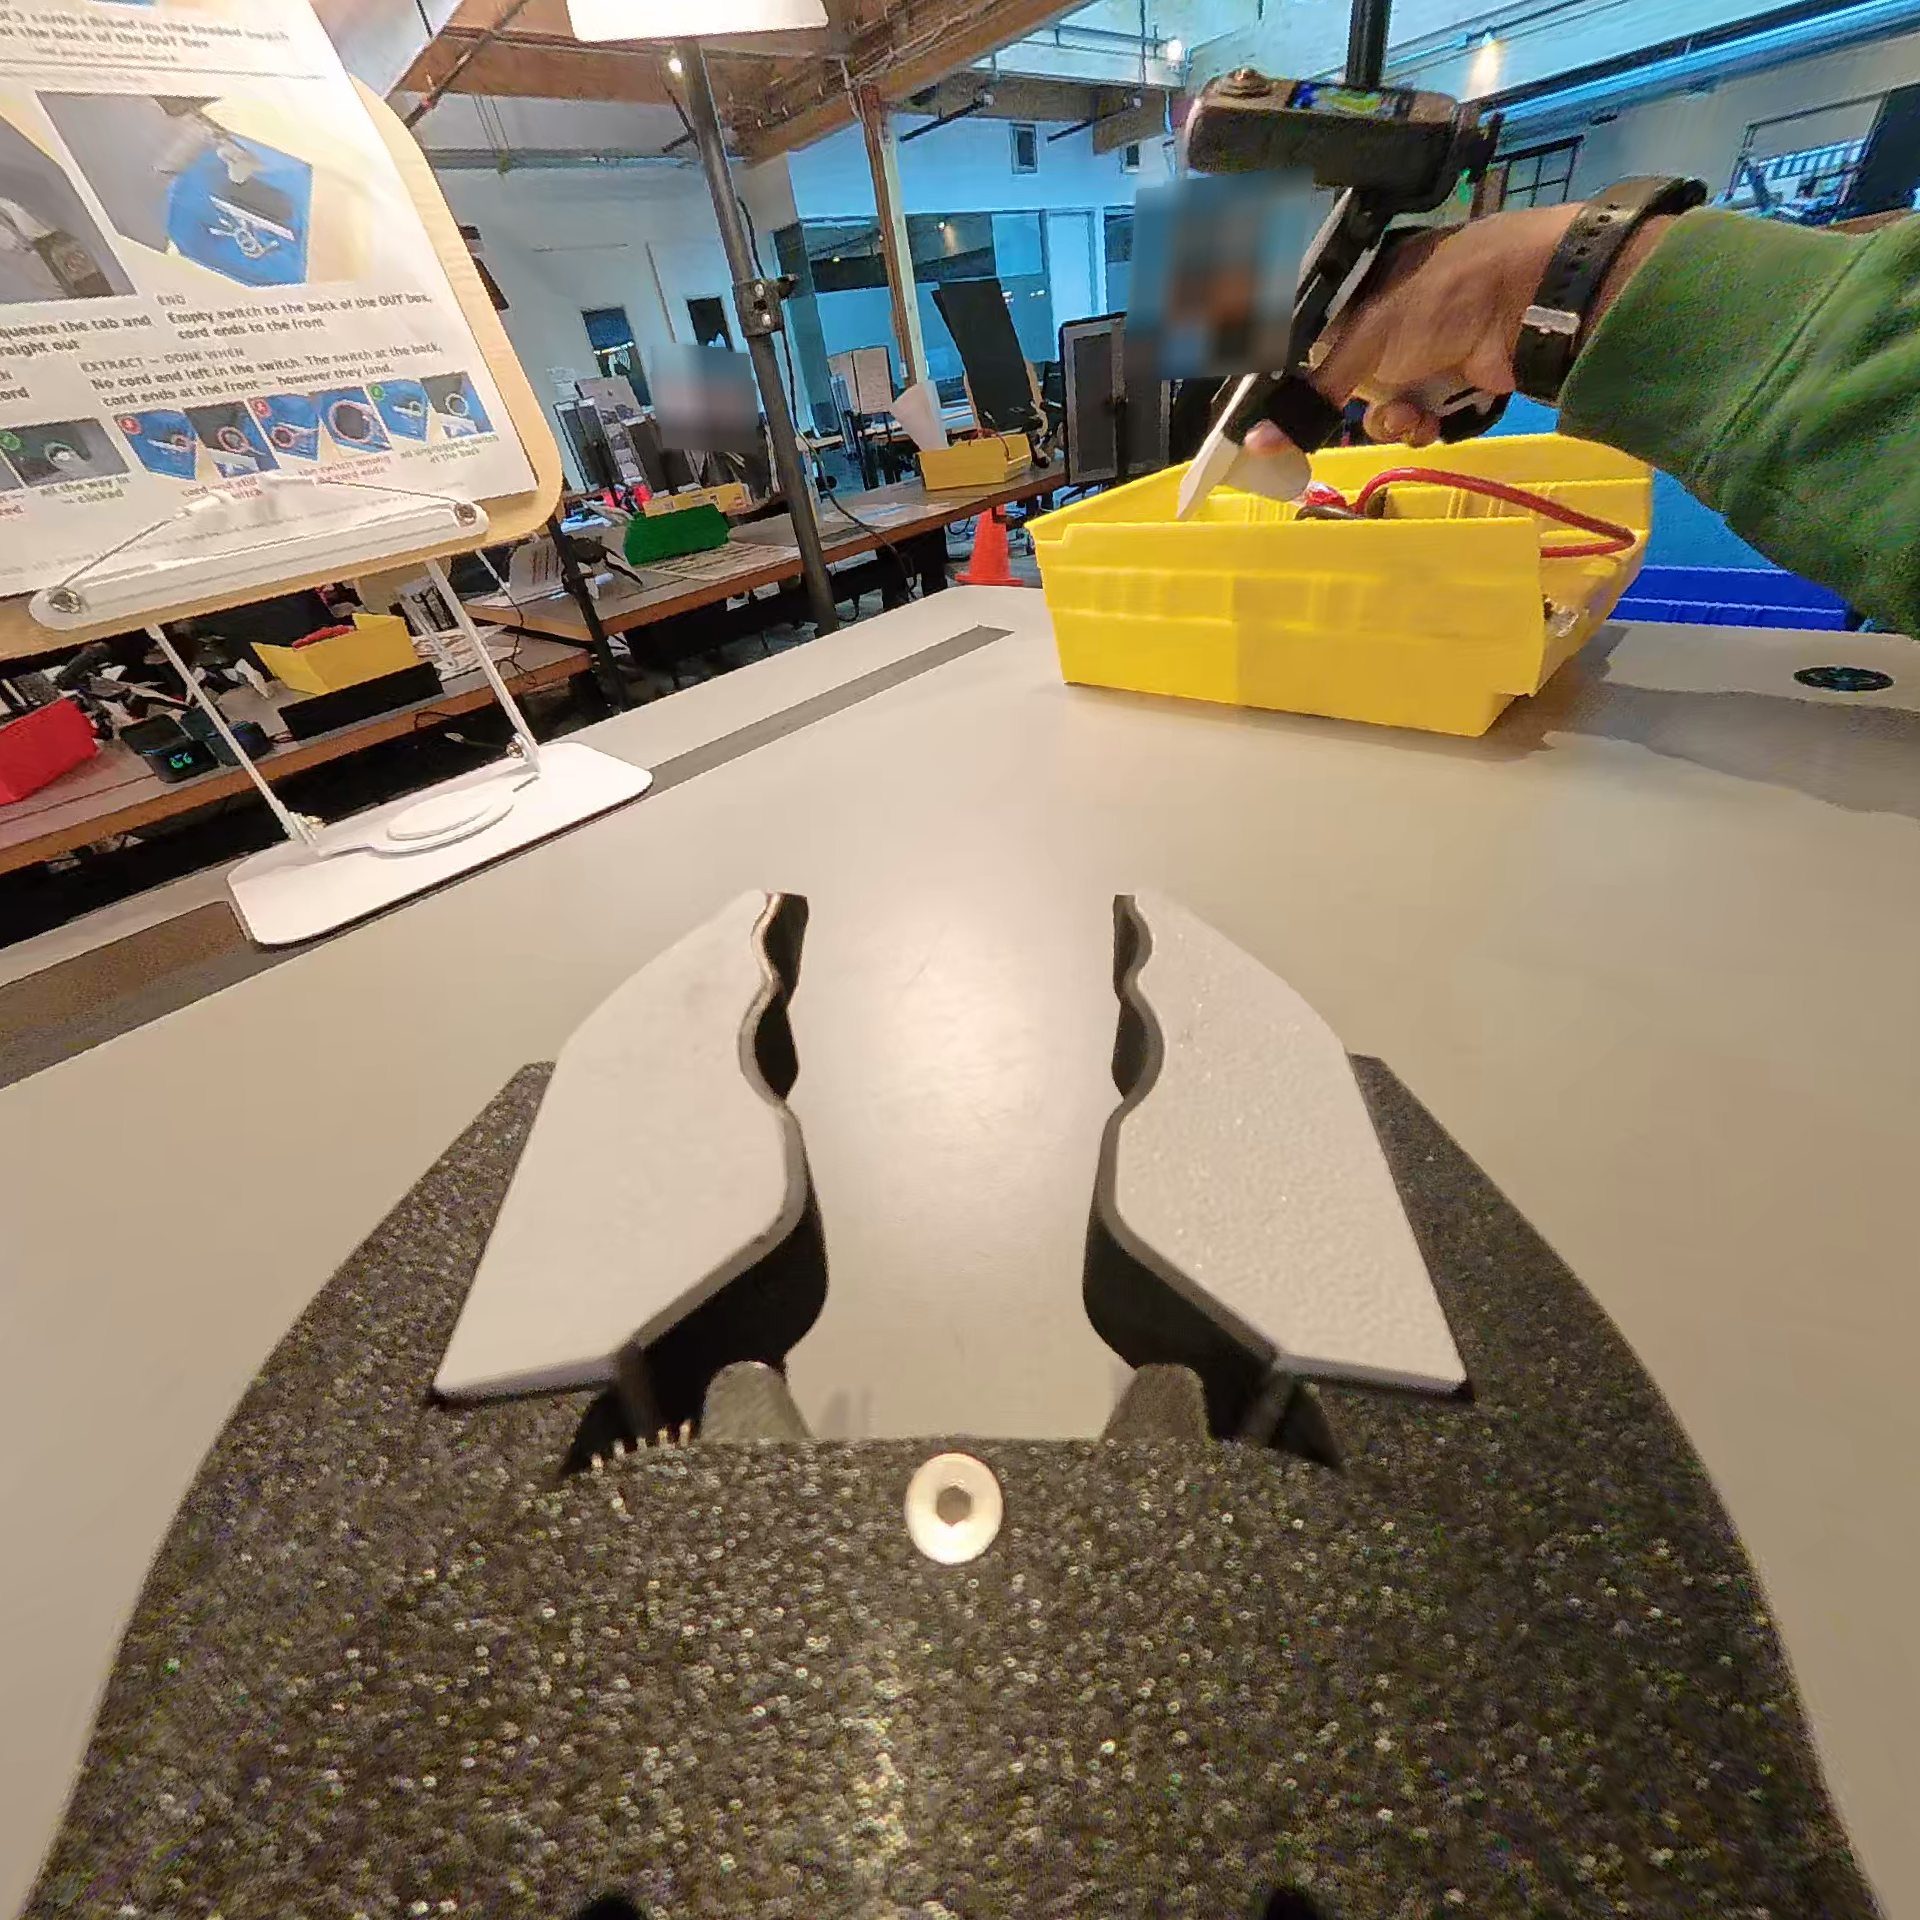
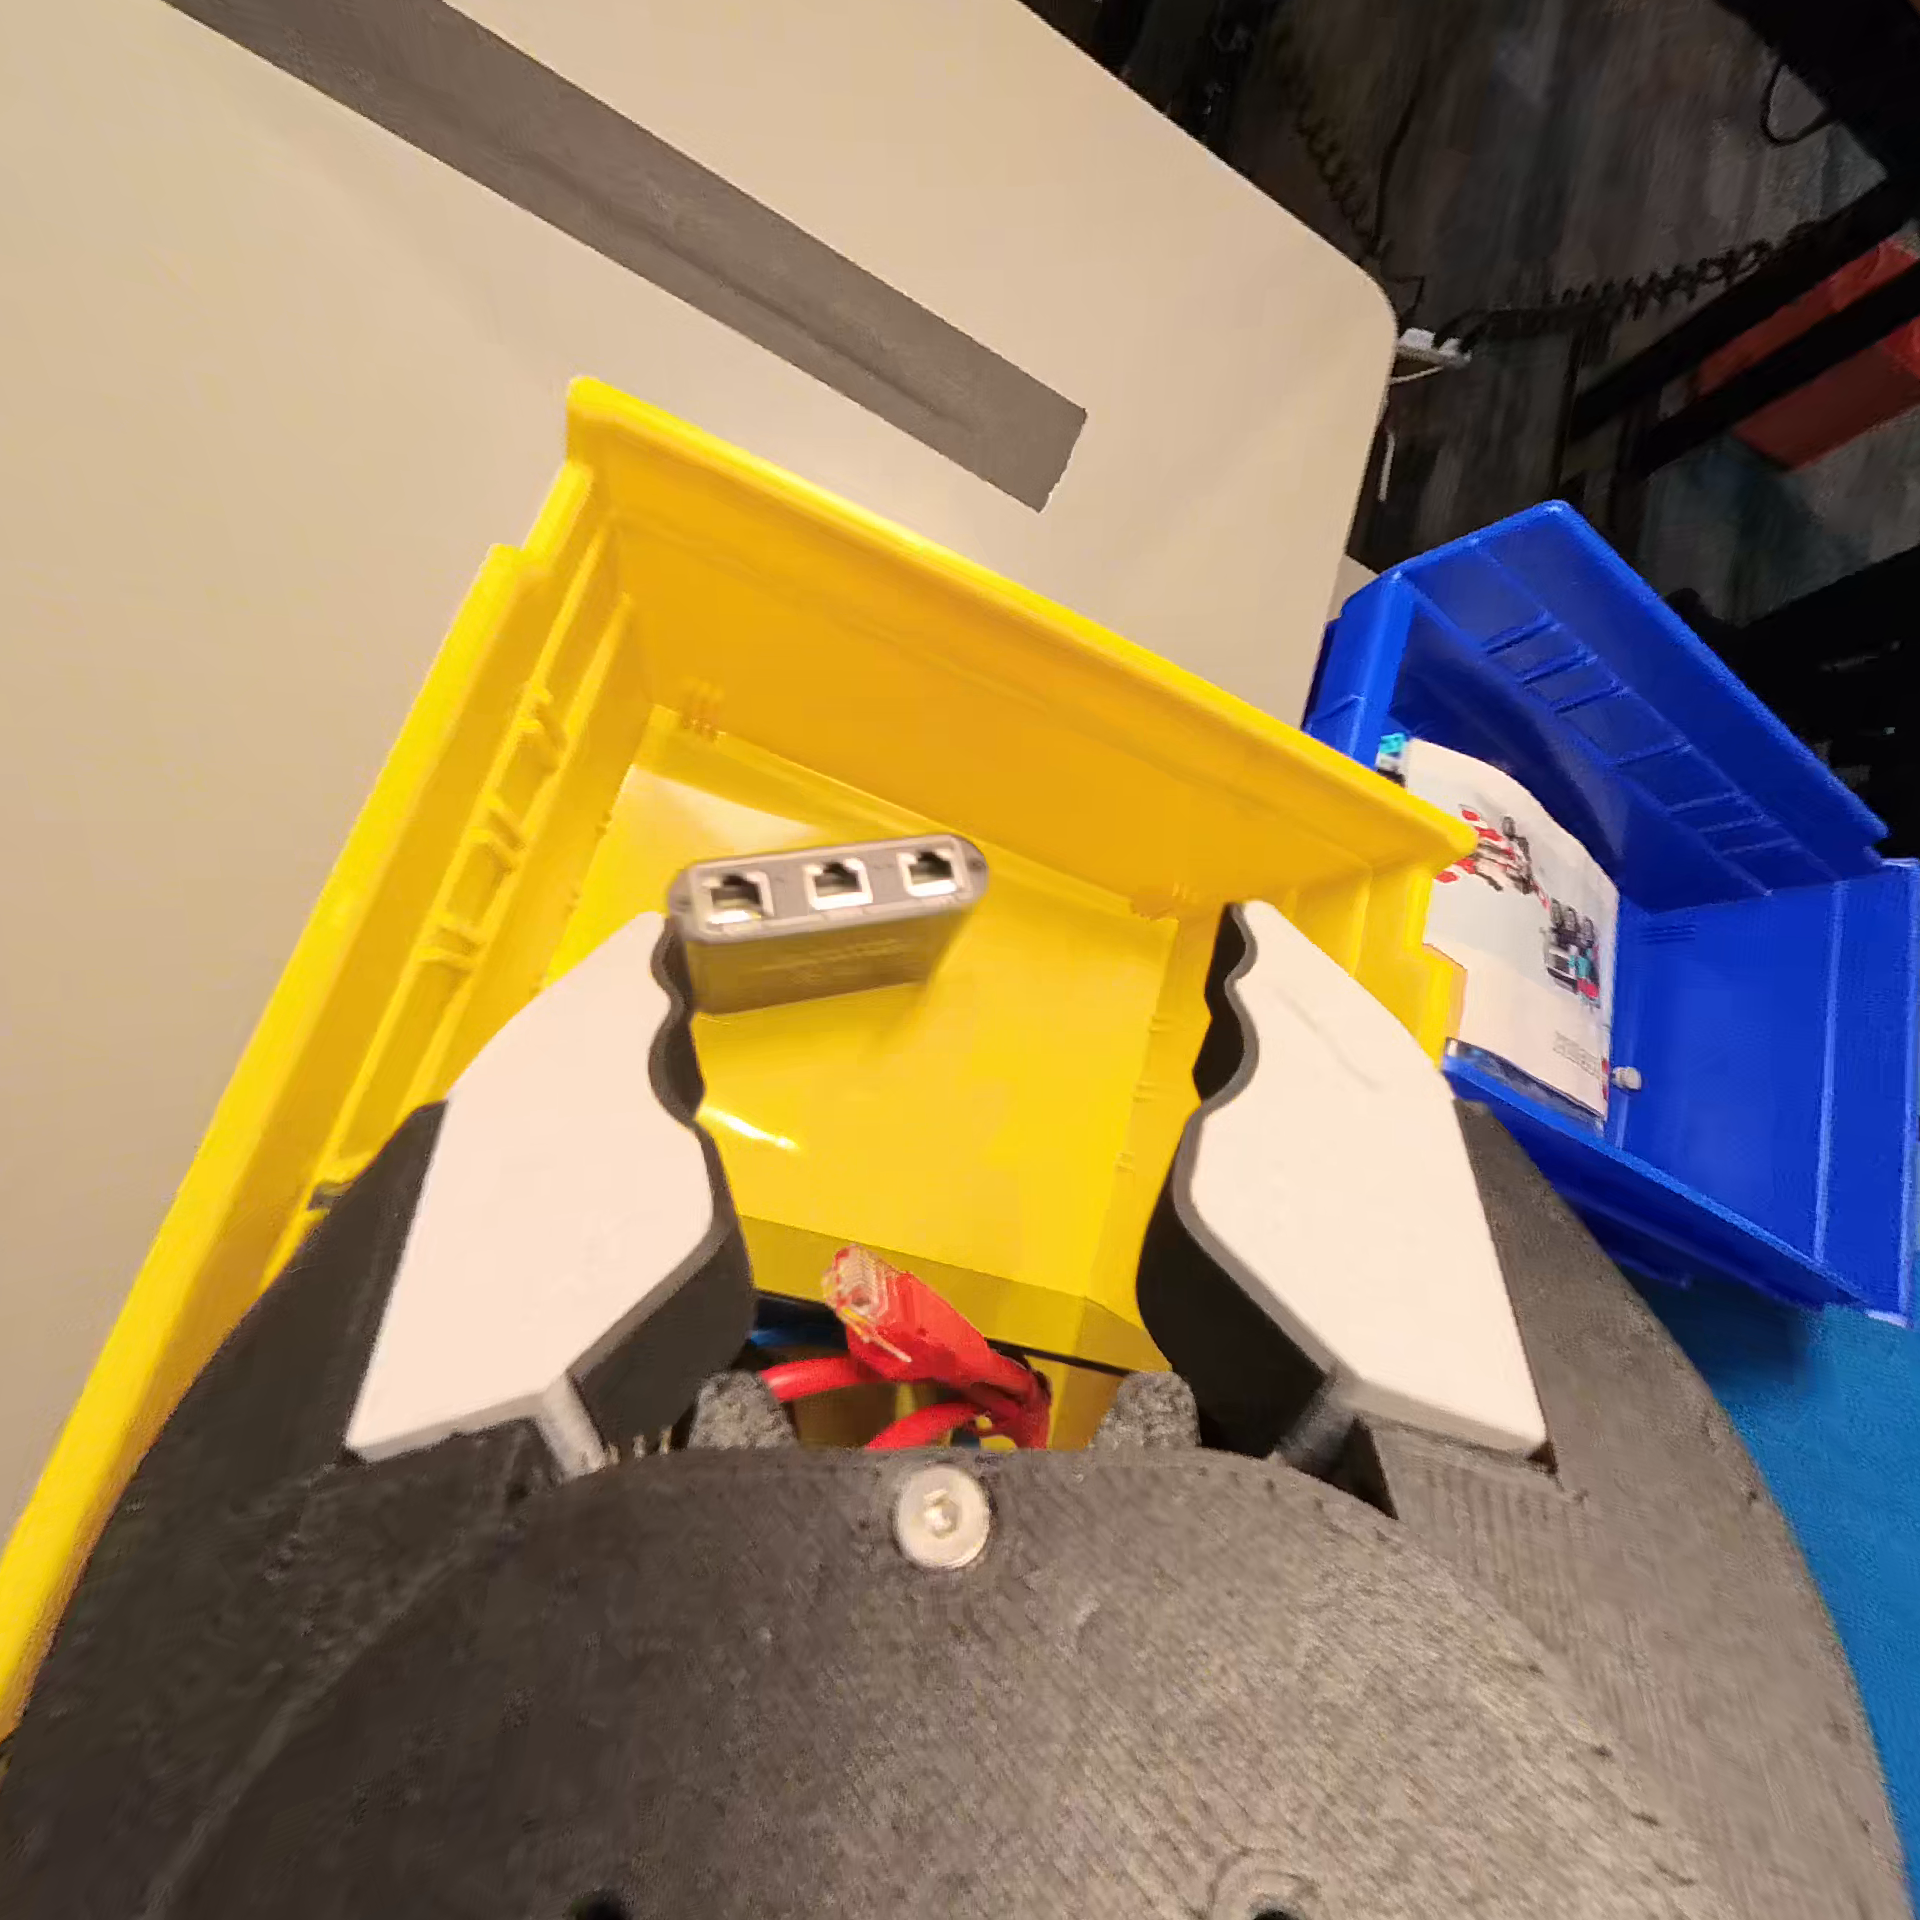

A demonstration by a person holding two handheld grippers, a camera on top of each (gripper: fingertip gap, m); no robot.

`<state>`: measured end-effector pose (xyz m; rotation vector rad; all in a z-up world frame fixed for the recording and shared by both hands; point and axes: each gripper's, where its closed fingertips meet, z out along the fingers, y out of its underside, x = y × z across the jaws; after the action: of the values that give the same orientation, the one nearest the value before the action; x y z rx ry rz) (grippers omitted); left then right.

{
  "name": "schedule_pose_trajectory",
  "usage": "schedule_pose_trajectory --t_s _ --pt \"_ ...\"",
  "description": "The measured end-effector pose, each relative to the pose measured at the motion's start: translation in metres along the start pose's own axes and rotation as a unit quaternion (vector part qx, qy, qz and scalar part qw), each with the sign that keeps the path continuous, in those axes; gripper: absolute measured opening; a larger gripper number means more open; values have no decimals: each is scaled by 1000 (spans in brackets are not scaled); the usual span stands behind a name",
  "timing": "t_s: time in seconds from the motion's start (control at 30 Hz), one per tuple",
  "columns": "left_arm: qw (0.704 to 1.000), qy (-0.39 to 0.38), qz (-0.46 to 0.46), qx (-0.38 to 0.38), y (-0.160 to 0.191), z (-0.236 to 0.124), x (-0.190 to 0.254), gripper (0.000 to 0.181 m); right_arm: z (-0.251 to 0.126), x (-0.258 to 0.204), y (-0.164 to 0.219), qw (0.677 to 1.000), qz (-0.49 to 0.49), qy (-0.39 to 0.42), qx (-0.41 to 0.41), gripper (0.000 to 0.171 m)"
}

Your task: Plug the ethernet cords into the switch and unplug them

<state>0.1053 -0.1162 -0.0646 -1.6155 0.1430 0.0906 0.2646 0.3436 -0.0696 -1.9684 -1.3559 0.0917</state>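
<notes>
My worktop (image 1: 1039,831) carries a yellow bin (image 1: 1288,613) at 1 o'clock in the left wrist view. My left gripper (image 1: 958,914) hovers over bare worktop, jaws wide, empty. My right gripper (image 2: 940,925) reaches into the bin, jaws wide, holding nothing. The switch (image 2: 826,920) sits between its fingertips toward 11 o'clock, beside the left one, ports empty. The red cord (image 2: 914,1340) lies at 6 o'clock.

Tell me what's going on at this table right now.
A person holds a pair of tongs in each hand. The right tongs hang open over the yellow plastic bin, where a small grey three-port switch lies with its ports empty. A red ethernet cord lies unplugged in the same bin. The left tongs hover open above the bare grey tabletop, holding nothing.
</notes>
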Motion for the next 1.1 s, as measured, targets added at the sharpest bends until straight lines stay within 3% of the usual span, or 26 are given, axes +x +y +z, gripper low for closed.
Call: schedule_pose_trajectory --t_s 0.1,0.23,0.43,0.53,0.67,0.73,0.9,1.1 --pt "1000 -9 1 2 0 -2 -3 59 -16 -5 -4 999 2 11 35 96" --pt "1000 -18 -9 12 -1 -10 -11 60 -66 -41 0 987 22 -19 157 94" --pt "998 -56 -24 12 5 -34 -40 59 -158 -84 56 916 104 -30 387 75" --pt "994 -100 -34 26 10 -62 -66 61 -173 -113 79 891 104 -35 441 70" --pt "979 -198 -29 46 9 -125 -109 68 -133 -143 91 932 82 -60 348 79" --pt "965 -258 -21 34 8 -161 -134 73 -115 -144 97 952 80 -33 293 80" --pt "899 -435 4 -52 14 -250 -214 78 -107 -138 99 964 83 29 251 77" --pt "875 -449 -39 -179 77 -268 -260 83 -101 -139 96 974 60 68 209 64"
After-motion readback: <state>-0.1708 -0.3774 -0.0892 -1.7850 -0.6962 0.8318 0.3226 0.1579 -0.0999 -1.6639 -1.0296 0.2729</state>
